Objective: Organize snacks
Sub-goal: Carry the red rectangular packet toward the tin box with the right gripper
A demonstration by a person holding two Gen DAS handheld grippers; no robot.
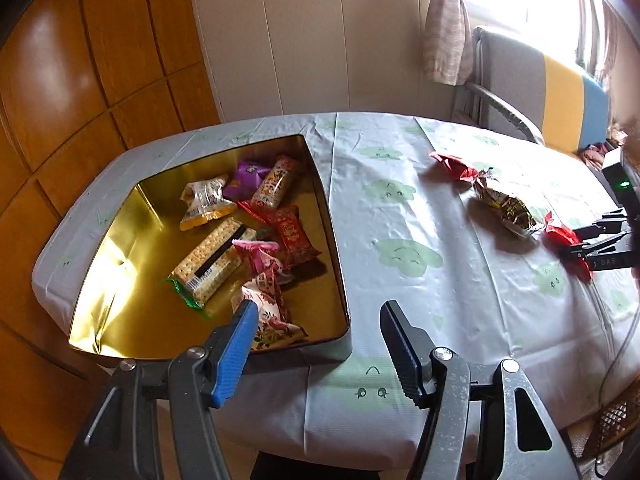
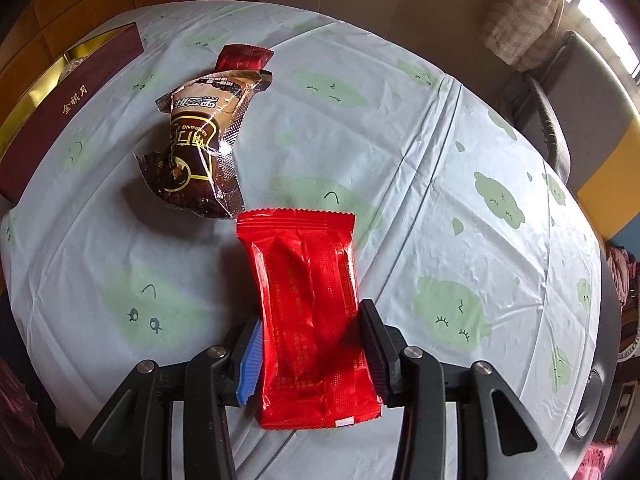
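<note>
A gold-lined tin box [image 1: 120, 272] at the table's left holds several snack packets, among them a cracker pack [image 1: 212, 264] and a pink floral packet [image 1: 268, 308]. My left gripper [image 1: 316, 320] is open and empty over the box's near right corner. My right gripper [image 2: 312, 344] has its jaws on both sides of a red snack packet [image 2: 308, 304] that lies on the tablecloth; the fingers touch its edges. That gripper also shows in the left wrist view [image 1: 588, 240]. A brown packet [image 2: 200, 144] and a small dark red packet [image 2: 244, 58] lie beyond it.
The round table has a pale cloth with green cloud faces [image 1: 404, 256]. The box's maroon side [image 2: 68, 108] shows at the left of the right wrist view. A chair with a grey, yellow and blue back [image 1: 552, 96] stands at the table's far right.
</note>
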